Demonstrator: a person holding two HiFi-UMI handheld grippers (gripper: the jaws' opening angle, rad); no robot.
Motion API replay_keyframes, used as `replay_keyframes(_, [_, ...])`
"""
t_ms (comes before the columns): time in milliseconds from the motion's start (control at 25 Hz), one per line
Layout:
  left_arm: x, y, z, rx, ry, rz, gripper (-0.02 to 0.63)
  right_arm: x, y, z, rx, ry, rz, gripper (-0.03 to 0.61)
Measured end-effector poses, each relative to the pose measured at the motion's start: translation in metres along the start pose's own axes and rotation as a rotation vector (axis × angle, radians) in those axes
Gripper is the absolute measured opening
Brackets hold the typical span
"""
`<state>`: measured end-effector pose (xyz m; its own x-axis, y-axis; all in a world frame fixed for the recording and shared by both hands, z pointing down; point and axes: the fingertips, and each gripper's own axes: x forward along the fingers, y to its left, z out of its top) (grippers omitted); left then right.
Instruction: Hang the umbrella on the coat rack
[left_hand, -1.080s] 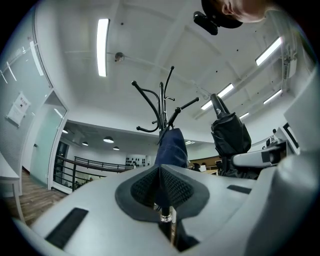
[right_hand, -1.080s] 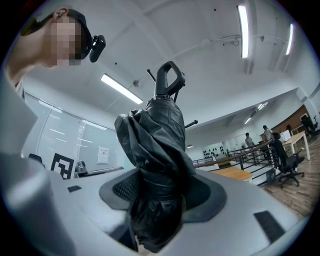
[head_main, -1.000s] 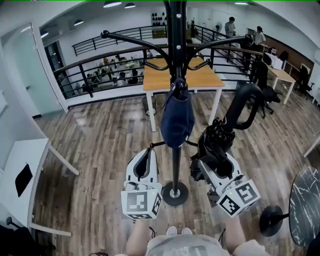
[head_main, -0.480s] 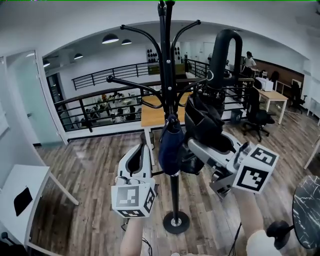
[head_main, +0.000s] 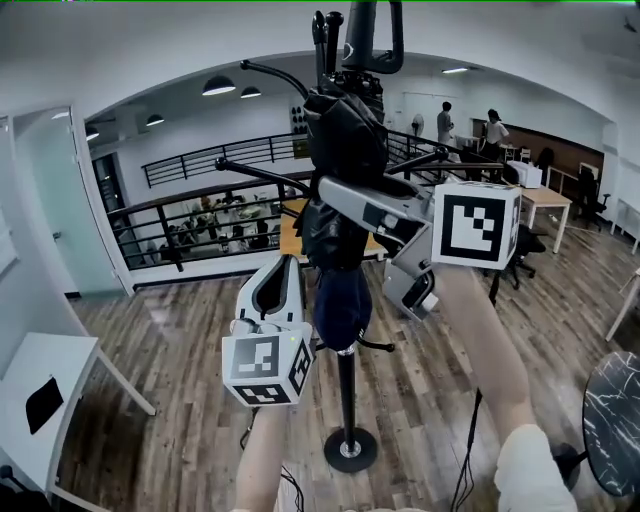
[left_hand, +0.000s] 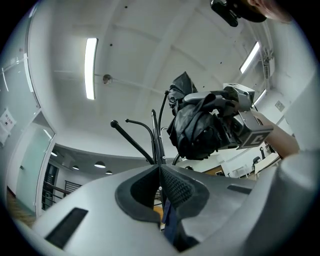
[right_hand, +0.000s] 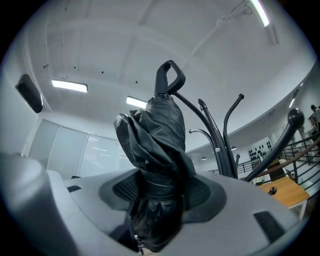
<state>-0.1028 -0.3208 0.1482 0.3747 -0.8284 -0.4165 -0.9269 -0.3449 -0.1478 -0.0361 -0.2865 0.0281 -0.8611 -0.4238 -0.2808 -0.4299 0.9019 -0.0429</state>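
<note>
My right gripper (head_main: 338, 198) is shut on a folded black umbrella (head_main: 345, 140), gripping it round its bundled middle. It holds the umbrella upright and high against the black coat rack (head_main: 345, 390). The umbrella's loop handle (head_main: 372, 40) stands among the rack's top hooks; whether it touches a hook is unclear. In the right gripper view the umbrella (right_hand: 155, 145) fills the jaws, with the rack's arms (right_hand: 215, 140) just to its right. My left gripper (head_main: 285, 265) is lower, beside a navy cap (head_main: 340, 300) hanging on the rack. Its jaws meet at the tips (left_hand: 158, 167).
The rack's round base (head_main: 350, 450) stands on the wood floor near my feet. A white table (head_main: 40, 370) is at the left and a dark round table (head_main: 615, 420) at the right. A black railing (head_main: 180, 225) and a wooden table (head_main: 290, 225) lie behind the rack.
Both grippers have risen. The right one lifted the umbrella from low beside the pole up to the rack's top hooks and tipped it upright. The left one rose less.
</note>
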Motion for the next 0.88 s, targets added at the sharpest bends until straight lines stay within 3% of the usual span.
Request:
replay_keyframes(480, [-0.004,0.007,-0.020,-0.048,0.030,0.034,0.034,0.031,-0.030,-0.015,0.024,0.083,-0.030,0.262])
replay_keyframes(880, [0.005,0.010,-0.036,-0.055,0.047,0.042,0.034,0.041,-0.066,-0.041,0.162,0.130,-0.045,0.262])
